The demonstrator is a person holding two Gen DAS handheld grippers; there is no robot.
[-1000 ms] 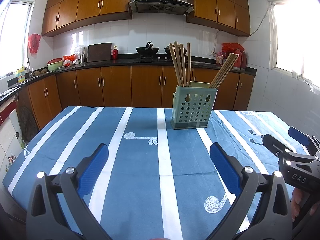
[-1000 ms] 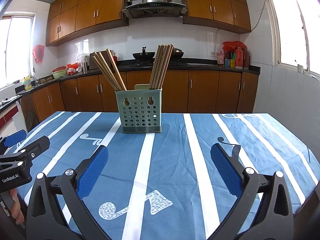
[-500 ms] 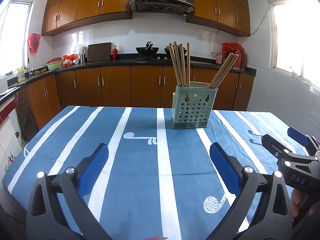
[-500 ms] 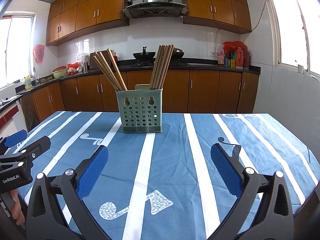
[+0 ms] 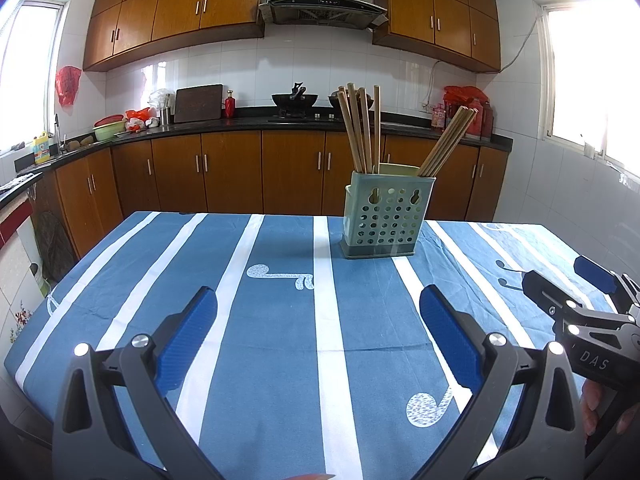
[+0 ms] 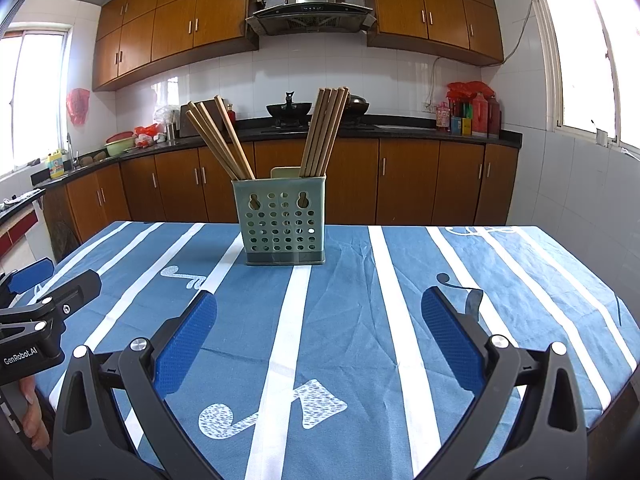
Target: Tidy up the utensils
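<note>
**Both grippers empty, chopsticks upright in holder**

Pale green perforated utensil holder point(image 5: 386, 216) standing upright on blue tablecloth with white stripes point(image 5: 280, 320), toward the far edge of the table; seen from the left wrist at about 1 o'clock, from the right wrist point(image 6: 283, 222) at about 12 o'clock, well apart from both grippers.

Two bundles of wooden chopsticks in the holder, long axes running bottom to top, free ends pointing up; left bundle point(image 5: 358, 128) near vertical in the left wrist view, tips toward 12 o'clock; right bundle point(image 5: 448, 140) leaning, tips toward 1 to 2 o'clock; in the right wrist view, left bundle point(image 6: 218, 140) splayed toward 11 o'clock, right bundle point(image 6: 325, 128) toward 12 to 1 o'clock; lower ends hidden inside the holder; which compartment each sits in not clear.

Left gripper point(image 5: 318, 300) held low over the near part of the cloth, blue pads point(image 5: 188, 336) spread wide apart, nothing between them; right gripper point(image 6: 319, 300) likewise, pads point(image 6: 450, 336) wide apart and bare; each gripper showing at the edge of the other's view, at 3 o'clock and at 9 o'clock, with part of a hand point(image 6: 34, 420) beneath.

Behind the table, brown kitchen cabinets point(image 6: 400, 180), dark counter and range hood point(image 6: 310, 4).
</note>
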